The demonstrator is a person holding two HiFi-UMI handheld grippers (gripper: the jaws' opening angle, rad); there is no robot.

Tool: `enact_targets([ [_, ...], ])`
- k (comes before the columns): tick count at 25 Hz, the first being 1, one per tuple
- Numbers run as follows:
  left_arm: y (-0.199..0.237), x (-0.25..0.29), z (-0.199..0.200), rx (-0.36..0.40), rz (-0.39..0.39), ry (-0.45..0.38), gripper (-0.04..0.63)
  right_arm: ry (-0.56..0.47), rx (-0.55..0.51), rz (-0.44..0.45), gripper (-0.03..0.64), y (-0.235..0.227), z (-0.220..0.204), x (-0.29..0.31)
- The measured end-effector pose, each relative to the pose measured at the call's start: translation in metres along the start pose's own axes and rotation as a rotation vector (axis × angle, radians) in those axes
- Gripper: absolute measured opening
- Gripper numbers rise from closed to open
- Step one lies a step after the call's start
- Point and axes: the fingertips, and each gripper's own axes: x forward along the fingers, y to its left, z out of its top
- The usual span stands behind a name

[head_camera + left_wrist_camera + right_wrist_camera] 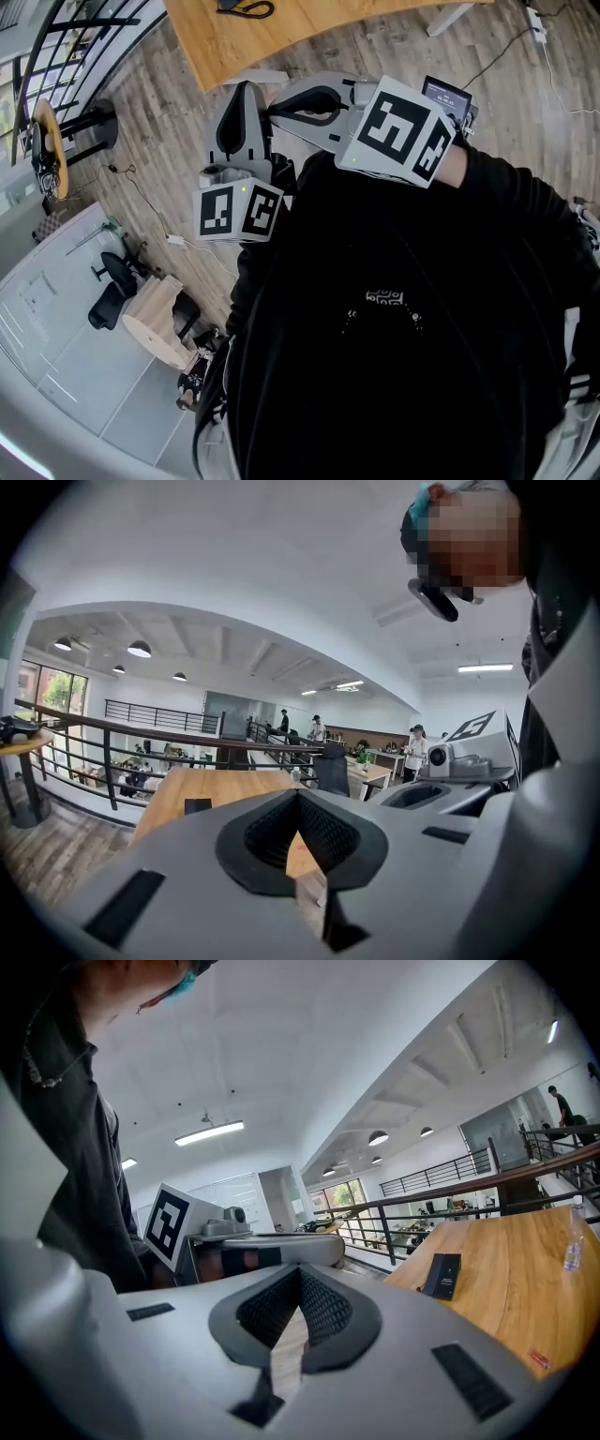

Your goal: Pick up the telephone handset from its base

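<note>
A black object with a looped cord (246, 7) lies on the wooden table (281, 37) at the top edge of the head view; I cannot tell whether it is the telephone. In the gripper views a flat black box (441, 1275) (197, 805) lies on that tabletop. Both grippers are held close to the person's chest, short of the table. The left gripper (246, 89) (298, 803) is shut with nothing between its pads. Beside it, the right gripper (274, 105) (300, 1279) is also shut and empty. Each gripper shows in the other's view.
A clear bottle (572, 1241) and a small red item (537, 1358) lie on the table. A black railing (141, 733) runs behind it. A round side table (47, 150) stands at the left on the wooden floor. People stand at far desks (412, 752).
</note>
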Motion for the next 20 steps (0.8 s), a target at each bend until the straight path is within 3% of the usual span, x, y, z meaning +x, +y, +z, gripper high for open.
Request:
enact_targets([
  [11, -0.013, 0.005, -0.008, -0.004, 0.006, 0.025, 0.006, 0.004, 0.026, 0.024, 0.018, -0.002, -0.008, -0.013],
  [20, -0.016, 0.021, 0.003, 0.019, -0.087, 0.002, 0.006, -0.011, 0.001, -0.054, 0.018, -0.016, 0.002, -0.016],
])
